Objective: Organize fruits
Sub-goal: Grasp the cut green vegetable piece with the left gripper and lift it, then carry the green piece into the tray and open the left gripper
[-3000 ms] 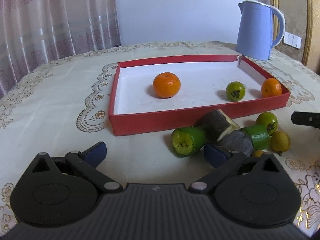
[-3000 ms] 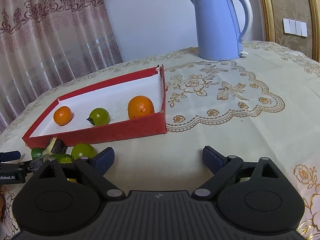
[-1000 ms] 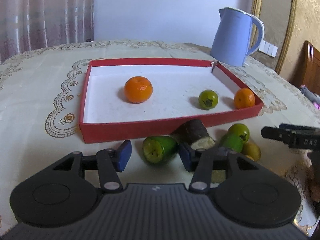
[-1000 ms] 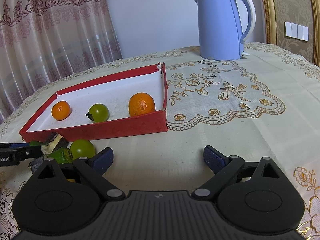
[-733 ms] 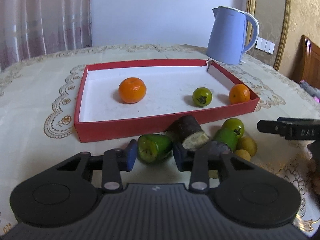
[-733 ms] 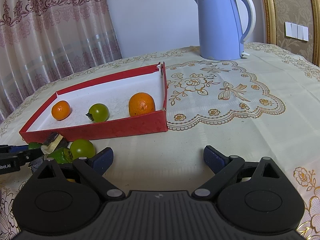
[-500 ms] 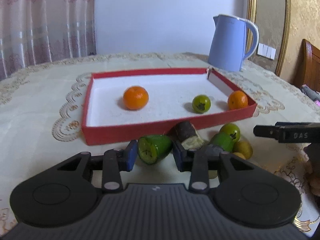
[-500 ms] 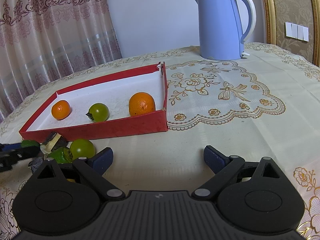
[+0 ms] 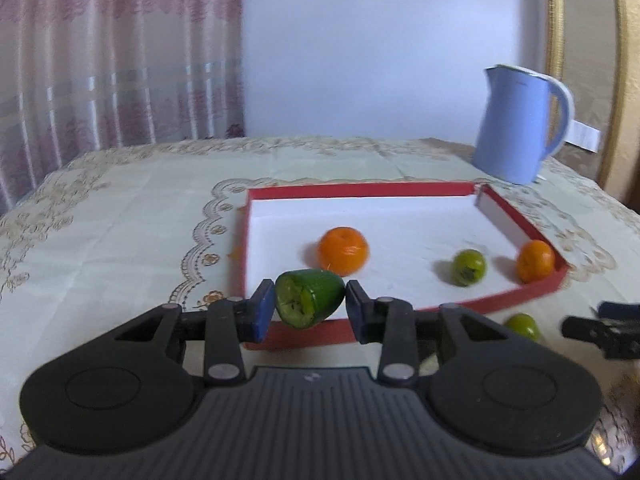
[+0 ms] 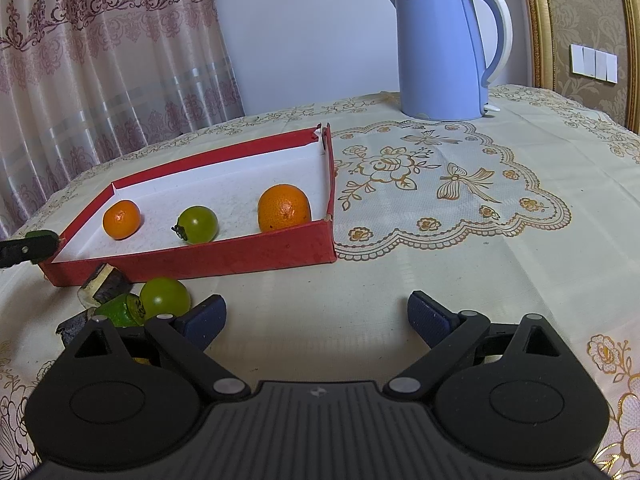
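Now the left hand-held gripper [image 9: 310, 307] is clamped on the cut green fruit piece [image 9: 309, 297], held above the near wall of the shallow red cardboard tray [image 9: 420, 189]. Carry it clear over that wall before releasing. The right hand-held gripper [image 10: 316, 319] is wide open, empty.

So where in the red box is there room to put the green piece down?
The red box has bare white floor along its far wall behind the big orange, and a gap between that orange and the small green fruit. The right near corner is crowded: the small orange sits there. The green piece is in the left gripper.
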### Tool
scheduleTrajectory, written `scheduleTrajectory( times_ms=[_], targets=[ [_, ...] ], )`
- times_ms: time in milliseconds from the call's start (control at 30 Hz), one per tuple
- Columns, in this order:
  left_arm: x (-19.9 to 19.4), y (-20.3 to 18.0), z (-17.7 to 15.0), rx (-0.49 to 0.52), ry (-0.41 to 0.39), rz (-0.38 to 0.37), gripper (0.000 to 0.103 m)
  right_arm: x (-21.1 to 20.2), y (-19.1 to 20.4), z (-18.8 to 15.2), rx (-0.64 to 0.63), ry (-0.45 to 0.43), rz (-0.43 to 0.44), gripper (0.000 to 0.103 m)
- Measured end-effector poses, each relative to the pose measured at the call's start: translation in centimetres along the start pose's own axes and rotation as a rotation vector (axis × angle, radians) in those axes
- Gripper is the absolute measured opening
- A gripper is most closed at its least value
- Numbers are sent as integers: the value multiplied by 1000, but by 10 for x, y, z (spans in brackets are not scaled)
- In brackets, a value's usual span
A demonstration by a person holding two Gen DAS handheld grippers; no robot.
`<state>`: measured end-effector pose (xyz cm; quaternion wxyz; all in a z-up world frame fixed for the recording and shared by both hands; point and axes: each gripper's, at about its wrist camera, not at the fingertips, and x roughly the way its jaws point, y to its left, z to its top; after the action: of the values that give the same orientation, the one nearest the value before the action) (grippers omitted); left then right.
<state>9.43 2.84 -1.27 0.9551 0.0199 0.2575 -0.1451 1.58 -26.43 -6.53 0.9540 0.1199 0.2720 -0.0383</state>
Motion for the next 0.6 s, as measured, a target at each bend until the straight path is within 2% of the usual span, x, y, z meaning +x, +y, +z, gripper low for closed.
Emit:
scheduleTrajectory(
  times_ms=[233,600],
  targets=[
    [22,8,5,-28,14,53,35,0,0,0,-3,1,-2,98],
    [44,7,15,-11,7,117,35,1,2,0,-14,5,-9,98]
  ],
)
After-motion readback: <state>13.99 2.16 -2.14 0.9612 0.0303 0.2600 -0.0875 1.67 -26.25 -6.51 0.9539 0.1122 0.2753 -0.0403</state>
